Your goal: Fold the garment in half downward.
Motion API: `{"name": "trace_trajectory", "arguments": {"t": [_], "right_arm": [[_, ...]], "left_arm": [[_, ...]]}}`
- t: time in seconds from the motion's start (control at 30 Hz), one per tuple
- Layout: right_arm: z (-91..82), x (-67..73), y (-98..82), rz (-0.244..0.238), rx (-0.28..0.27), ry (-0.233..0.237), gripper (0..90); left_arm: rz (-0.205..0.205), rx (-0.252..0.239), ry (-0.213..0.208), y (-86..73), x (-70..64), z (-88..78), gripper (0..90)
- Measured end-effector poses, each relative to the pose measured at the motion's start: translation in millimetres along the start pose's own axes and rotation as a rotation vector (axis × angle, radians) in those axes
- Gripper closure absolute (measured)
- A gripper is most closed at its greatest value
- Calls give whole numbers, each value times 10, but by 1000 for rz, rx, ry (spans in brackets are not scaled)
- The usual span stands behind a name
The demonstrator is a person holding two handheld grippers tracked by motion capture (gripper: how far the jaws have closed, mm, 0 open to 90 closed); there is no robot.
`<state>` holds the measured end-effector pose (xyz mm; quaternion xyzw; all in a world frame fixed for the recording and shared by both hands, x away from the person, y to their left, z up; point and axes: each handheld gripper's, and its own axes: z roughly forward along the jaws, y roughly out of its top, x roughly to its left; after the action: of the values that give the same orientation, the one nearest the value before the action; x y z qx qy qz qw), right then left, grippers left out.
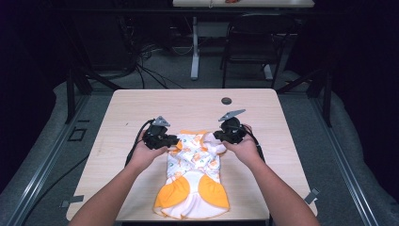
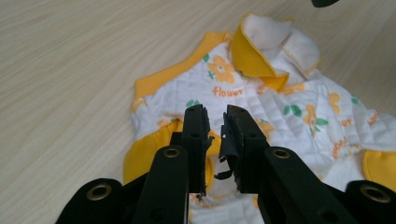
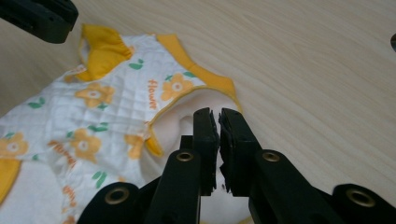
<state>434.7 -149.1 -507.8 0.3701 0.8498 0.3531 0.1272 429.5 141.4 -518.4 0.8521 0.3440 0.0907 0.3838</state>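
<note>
So the wooden table (image 1: 141, 101) takes up most of the high view, and lying on its near half, between the two forearms, is a small quilted garment (image 1: 193, 179), white with orange flowers and yellow trim, its rounded yellow patches toward the near edge and its collar end pointing away from the person. Left gripper (image 1: 170, 140) sits at the garment's upper left corner and right gripper (image 1: 217, 135) at its upper right, both low over the cloth. From the left gripper view the jaws stand nearly together with a thin gap, and a bit of yellow and white cloth shows in the lower part of that gap, so it looks pinched, though honestly the angle makes it hard to be sure. Right gripper view is similar: jaws almost closed right at the white inner fabric by the yellow edging, apparently nipping it. Smallest thing around is a dark round disc (image 1: 227, 100) on the table's far side, well apart from the garment
</note>
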Motion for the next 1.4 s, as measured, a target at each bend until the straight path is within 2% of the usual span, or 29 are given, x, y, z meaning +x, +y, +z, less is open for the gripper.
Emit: {"name": "trace_trajectory", "arguments": {"t": [0.03, 0.07, 0.1, 0.17, 0.2, 0.23, 0.27, 0.3, 0.33, 0.37, 0.47, 0.5, 0.53, 0.57, 0.6, 0.63, 0.67, 0.7, 0.73, 0.77, 0.87, 0.97, 1.03, 1.07, 1.13, 1.23, 1.4], "right_arm": [[85, -52, 17, 24, 11, -5, 847], [85, -52, 17, 24, 11, -5, 847], [182, -101, 25, 41, 19, -18, 849], [213, -112, 30, 48, 20, -26, 848], [250, -129, 35, 53, 17, -42, 847], [319, -163, 40, 84, 1, -71, 843], [319, -163, 40, 84, 1, -71, 843], [374, -208, 32, 110, -4, -105, 842], [374, -208, 32, 110, -4, -105, 842], [449, -259, 4, 131, 17, -123, 831], [519, -299, -37, 153, 42, -119, 821], [557, -317, -65, 174, 41, -88, 812], [557, -317, -65, 174, 41, -88, 812], [543, -306, -66, 162, 21, -58, 804], [543, -306, -66, 162, 21, -58, 804], [537, -279, -57, 145, 10, -48, 804], [530, -263, -47, 130, 21, -40, 802], [525, -204, -29, 95, 20, -29, 786], [525, -204, -29, 95, 20, -29, 786], [530, -173, -23, 88, 13, -14, 771], [575, -130, -34, 67, 49, 24, 681], [633, -95, -64, 40, 95, 8, 609], [654, -81, -78, 62, 80, 1, 585], [648, -91, -71, 49, 108, 2, 582], [663, -83, -71, 40, 115, -5, 589], [686, -68, -72, 54, 108, -4, 624], [699, -56, -73, 59, 121, 12, 702]], "left_arm": [[-6, -1, -4, 9, 27, 27, 795], [-11, -3, -9, 18, 52, 49, 795], [-17, -4, -6, 28, 81, 81, 800], [-24, -2, -1, 37, 124, 124, 804], [-26, 2, 6, 39, 148, 151, 804], [-29, 4, 15, 37, 168, 178, 803], [-32, 4, 18, 33, 186, 202, 803], [-29, 15, 29, 21, 216, 240, 803], [-29, 15, 29, 21, 216, 240, 803], [-38, 21, 33, 13, 222, 259, 804], [-33, 35, 43, 0, 213, 308, 806], [-35, 34, 44, 0, 209, 316, 808], [-36, 32, 43, 1, 206, 323, 808], [-37, 32, 41, 3, 206, 330, 811], [-37, 35, 44, 2, 207, 341, 811], [-40, 35, 46, 0, 206, 351, 812], [-38, 43, 46, 0, 209, 357, 812], [-38, 42, 49, -5, 215, 362, 812], [-42, 47, 51, -10, 221, 367, 812], [-43, 46, 55, -13, 223, 369, 811], [-51, 52, 72, -27, 234, 374, 788], [-53, 59, 103, -47, 261, 388, 714], [-57, 57, 121, -57, 278, 406, 693], [-57, 63, 120, -59, 288, 410, 687], [-67, 59, 111, -67, 303, 428, 679], [-72, 66, 111, -86, 315, 462, 657], [-68, 107, 108, -111, 316, 517, 632]]}}
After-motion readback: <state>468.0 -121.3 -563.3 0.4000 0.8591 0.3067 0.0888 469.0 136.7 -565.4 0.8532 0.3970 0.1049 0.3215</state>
